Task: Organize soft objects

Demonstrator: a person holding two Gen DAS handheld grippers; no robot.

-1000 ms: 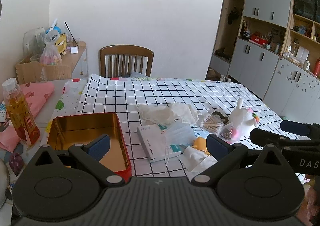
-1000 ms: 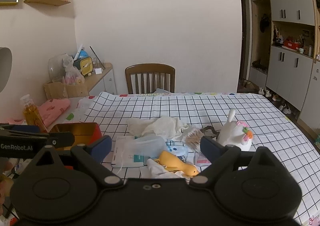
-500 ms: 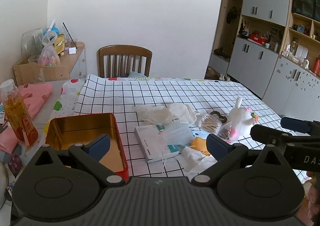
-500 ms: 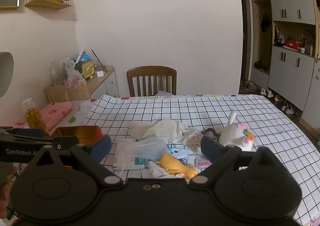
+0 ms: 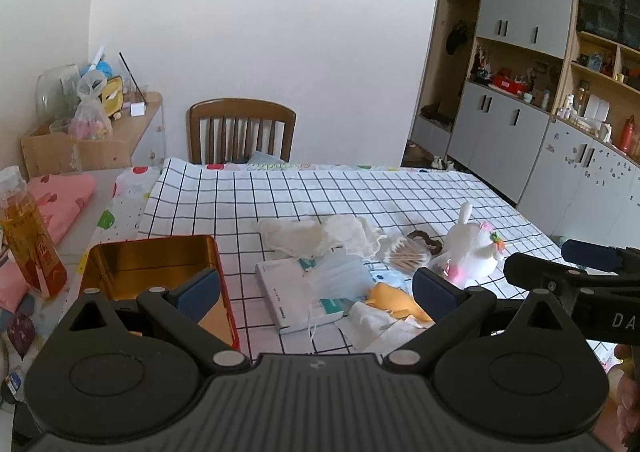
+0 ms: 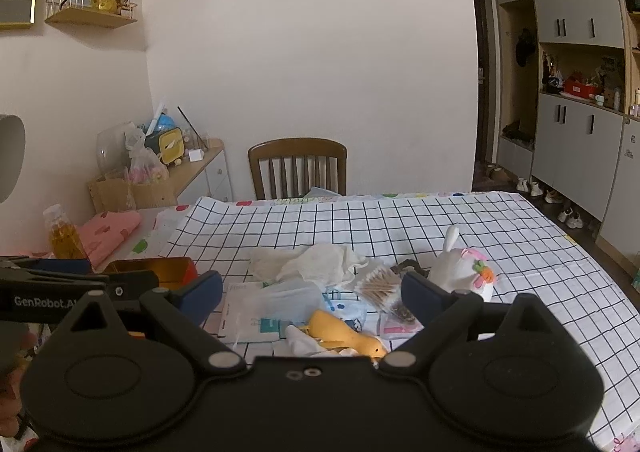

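Note:
A pile of soft things lies on the checked tablecloth (image 5: 320, 192): a white cloth (image 5: 316, 234), a blue face mask (image 5: 340, 278) on a white packet (image 5: 288, 296), a yellow duck toy (image 6: 344, 336), a white plush rabbit (image 5: 474, 248), a bag of cotton swabs (image 6: 378, 286). An open red tin with a gold inside (image 5: 148, 268) stands at the left. My left gripper (image 5: 316, 290) is open and empty above the near edge. My right gripper (image 6: 312, 292) is open and empty, hovering before the pile.
A bottle of amber drink (image 5: 28, 228) and pink cloth (image 5: 64, 200) lie left of the tin. A wooden chair (image 5: 242, 128) stands at the far side. A cluttered side shelf (image 5: 92, 112) is at the left, cabinets (image 5: 520, 132) at the right.
Both grippers have drifted slightly; the view of the table has shifted a little. Nothing has been picked up or moved.

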